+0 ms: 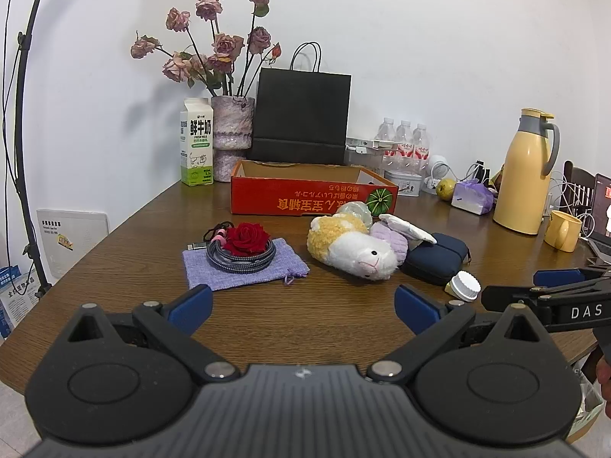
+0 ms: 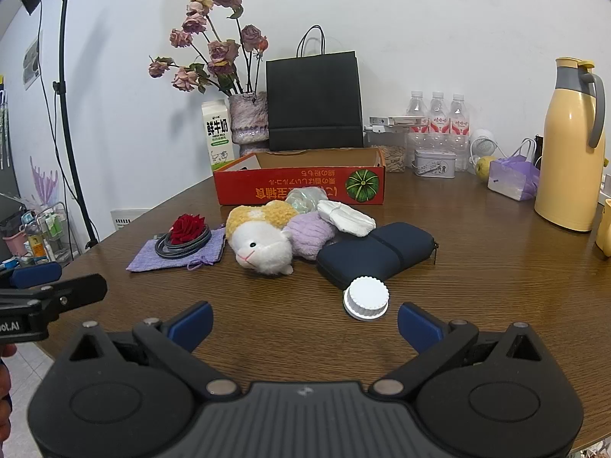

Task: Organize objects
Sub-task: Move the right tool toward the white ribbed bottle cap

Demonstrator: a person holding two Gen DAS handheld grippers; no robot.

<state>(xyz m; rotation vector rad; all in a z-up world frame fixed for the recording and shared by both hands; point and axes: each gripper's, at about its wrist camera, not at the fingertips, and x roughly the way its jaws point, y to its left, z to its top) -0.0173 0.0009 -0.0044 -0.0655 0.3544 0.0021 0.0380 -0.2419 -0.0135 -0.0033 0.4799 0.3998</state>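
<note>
A red cardboard box [image 1: 305, 198] [image 2: 298, 189] stands open at the back of the wooden table. In front of it lie a plush hamster [image 1: 353, 246] [image 2: 263, 240], a navy pouch [image 1: 435, 257] [image 2: 376, 253], a white jar lid [image 1: 464, 286] [image 2: 366, 297], and a purple cloth bag [image 1: 244, 267] [image 2: 175, 253] bearing a coiled cable [image 1: 240, 257] and a red rose [image 1: 246, 238] [image 2: 187, 227]. My left gripper [image 1: 303, 307] is open and empty, above the near table. My right gripper [image 2: 305, 322] is open and empty, just short of the lid.
A black paper bag [image 1: 303, 114], vase of dried roses [image 1: 233, 133], milk carton [image 1: 196, 145], water bottles [image 2: 437, 114], tin [image 2: 435, 164] and yellow thermos [image 2: 571, 149] stand along the back and right. A yellow mug [image 1: 563, 231] is at the right. A lamp stand [image 2: 68, 114] is on the left.
</note>
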